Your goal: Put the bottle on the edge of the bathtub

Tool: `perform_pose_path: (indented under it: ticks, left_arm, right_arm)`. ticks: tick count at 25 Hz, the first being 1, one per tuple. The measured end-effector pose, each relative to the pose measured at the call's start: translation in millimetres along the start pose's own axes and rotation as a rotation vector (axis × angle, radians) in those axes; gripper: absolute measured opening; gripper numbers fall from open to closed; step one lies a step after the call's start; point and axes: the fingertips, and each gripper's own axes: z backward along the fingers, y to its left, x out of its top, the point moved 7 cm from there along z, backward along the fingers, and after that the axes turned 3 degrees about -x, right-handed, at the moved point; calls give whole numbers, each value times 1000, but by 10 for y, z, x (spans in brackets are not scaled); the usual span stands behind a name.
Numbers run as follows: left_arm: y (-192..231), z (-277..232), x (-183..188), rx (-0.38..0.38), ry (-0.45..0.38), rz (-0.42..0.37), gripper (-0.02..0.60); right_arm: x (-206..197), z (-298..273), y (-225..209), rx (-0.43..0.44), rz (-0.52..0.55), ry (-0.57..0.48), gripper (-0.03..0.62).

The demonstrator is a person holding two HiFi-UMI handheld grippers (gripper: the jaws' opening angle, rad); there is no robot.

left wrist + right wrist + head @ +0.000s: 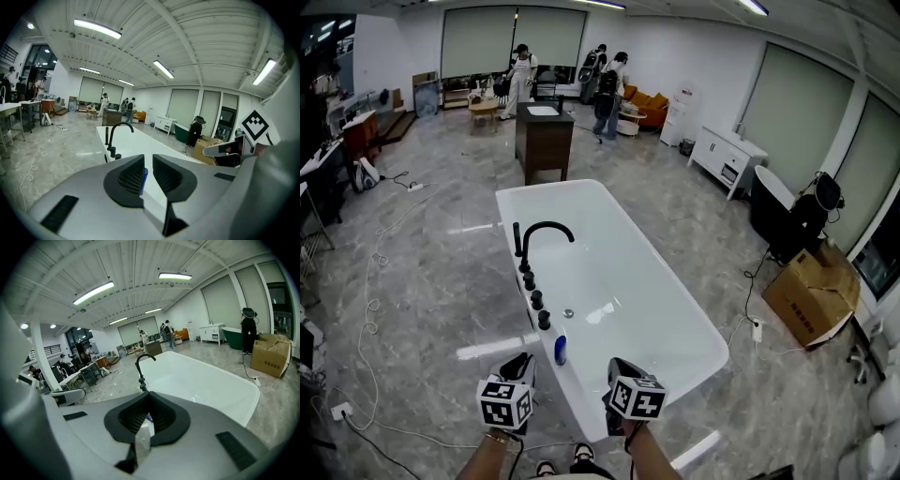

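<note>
Past the barely open left tool (148,164) and the closed right tool (147,398), the bottle (561,349) stands on the bathtub (546,187) edge. It seems done, so back away next.

On my feed I see a black gooseneck faucet (546,231), with a row of black knobs (533,291) running toward me from its base. Beyond it stands a dark wooden cabinet (545,141). Several people (607,92) gather by the far wall, near an orange sofa (643,101). A cardboard box (811,291) sits on the grey marble floor (441,281) at right, and a white cable (368,309) trails at left.
</note>
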Motion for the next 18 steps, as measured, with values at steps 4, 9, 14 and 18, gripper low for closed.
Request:
perform_pose_path:
  ticks: [4,9,14,18]
  left_arm:
    - [21,176,13,-17,-13,-14,57]
    - [-3,296,48,-34,-16,-9,32]
    - [-56,333,46,-15,-10,-27,17]
    - [-107,357,22,-17,-2,-27,17]
  right_arm:
    - [-42,121,133,-1,-17,-15,26]
    - [-53,283,207,-21,-32,-29,26]
    - [-162,428,221,-38,-52,-27,26]
    - [-216,544,224,-46,-48,-22,25]
